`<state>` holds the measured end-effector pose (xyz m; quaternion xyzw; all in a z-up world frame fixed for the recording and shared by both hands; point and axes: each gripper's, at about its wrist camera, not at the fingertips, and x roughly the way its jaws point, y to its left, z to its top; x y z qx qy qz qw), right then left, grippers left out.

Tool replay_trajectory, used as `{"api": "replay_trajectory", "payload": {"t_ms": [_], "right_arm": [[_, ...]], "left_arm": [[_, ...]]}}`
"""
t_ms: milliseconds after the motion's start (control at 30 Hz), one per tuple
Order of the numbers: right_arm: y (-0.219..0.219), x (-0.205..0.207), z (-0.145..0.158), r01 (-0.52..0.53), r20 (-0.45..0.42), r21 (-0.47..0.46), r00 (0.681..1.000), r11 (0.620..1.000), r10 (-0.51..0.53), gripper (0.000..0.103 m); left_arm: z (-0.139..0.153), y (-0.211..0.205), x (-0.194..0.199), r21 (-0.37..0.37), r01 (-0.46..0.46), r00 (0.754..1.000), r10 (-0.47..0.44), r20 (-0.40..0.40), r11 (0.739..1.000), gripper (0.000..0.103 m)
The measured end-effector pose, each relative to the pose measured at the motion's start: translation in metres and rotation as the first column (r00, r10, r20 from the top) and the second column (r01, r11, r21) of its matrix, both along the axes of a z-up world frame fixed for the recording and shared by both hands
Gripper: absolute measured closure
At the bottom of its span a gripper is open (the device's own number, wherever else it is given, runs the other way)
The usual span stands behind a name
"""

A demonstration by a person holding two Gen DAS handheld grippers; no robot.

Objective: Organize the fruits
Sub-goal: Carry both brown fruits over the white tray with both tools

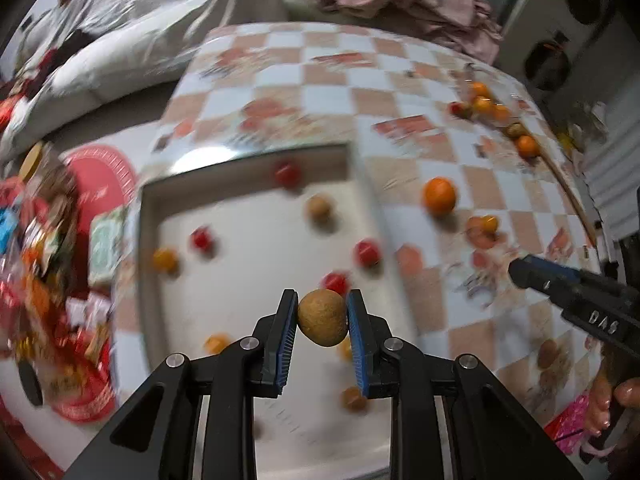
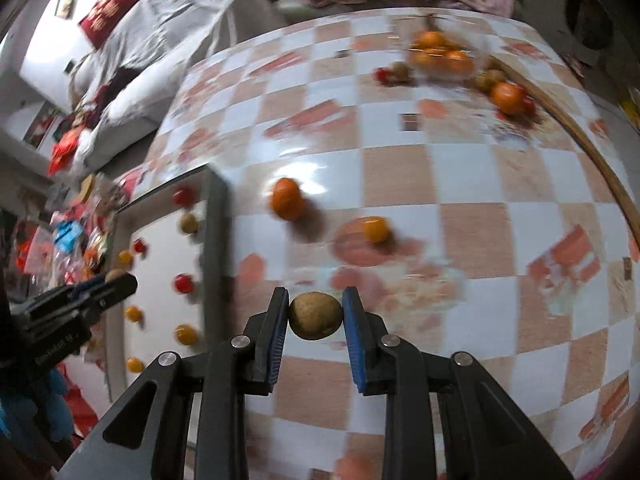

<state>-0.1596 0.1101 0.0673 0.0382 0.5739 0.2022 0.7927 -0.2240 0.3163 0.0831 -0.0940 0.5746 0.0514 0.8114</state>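
Observation:
My left gripper [image 1: 322, 318] is shut on a brown round fruit [image 1: 322, 317] and holds it above the white tray [image 1: 256, 208], which holds several small red, yellow and brown fruits. My right gripper [image 2: 315, 314] is shut on a second brown round fruit [image 2: 316, 315] above the checkered tablecloth [image 2: 400, 168], just right of the tray [image 2: 216, 216]. An orange [image 2: 287, 199] and a small yellow fruit [image 2: 376, 229] lie on the cloth ahead of it. The right gripper also shows at the right of the left wrist view [image 1: 576, 288].
A clear bowl of oranges [image 2: 440, 56] stands at the far right of the table with loose fruits around it. A wooden hoop [image 2: 592, 152] curves along the right edge. Red packets and clutter [image 1: 48, 248] lie left of the tray. A sofa [image 1: 120, 40] is beyond.

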Motion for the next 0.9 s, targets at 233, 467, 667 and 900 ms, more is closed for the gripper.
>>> {"api": "replay_trajectory", "payload": {"t_ms": [233, 467, 667, 900], "right_arm": [[0.061, -0.014, 0.002, -0.138, -0.019, 0.009, 0.990, 0.990, 0.138, 0.073], [0.107, -0.014, -0.010, -0.194, -0.058, 0.012, 0.979, 0.981, 0.194, 0.073], [0.141, 0.006, -0.018, -0.209, -0.054, -0.015, 0.977, 0.978, 0.208, 0.073], [0.168, 0.025, -0.035, -0.222, -0.069, -0.063, 0.974, 0.973, 0.218, 0.073]], "left_arm": [[-0.008, 0.037, -0.024, -0.004, -0.095, 0.996, 0.095, -0.003, 0.996, 0.077], [-0.025, 0.058, -0.002, 0.031, -0.094, 0.995, 0.093, 0.018, 0.995, 0.077], [-0.042, 0.072, 0.012, 0.053, -0.110, 0.994, 0.110, 0.000, 0.992, 0.077], [-0.058, 0.084, 0.013, 0.054, -0.128, 0.991, 0.130, -0.034, 0.990, 0.077]]}}
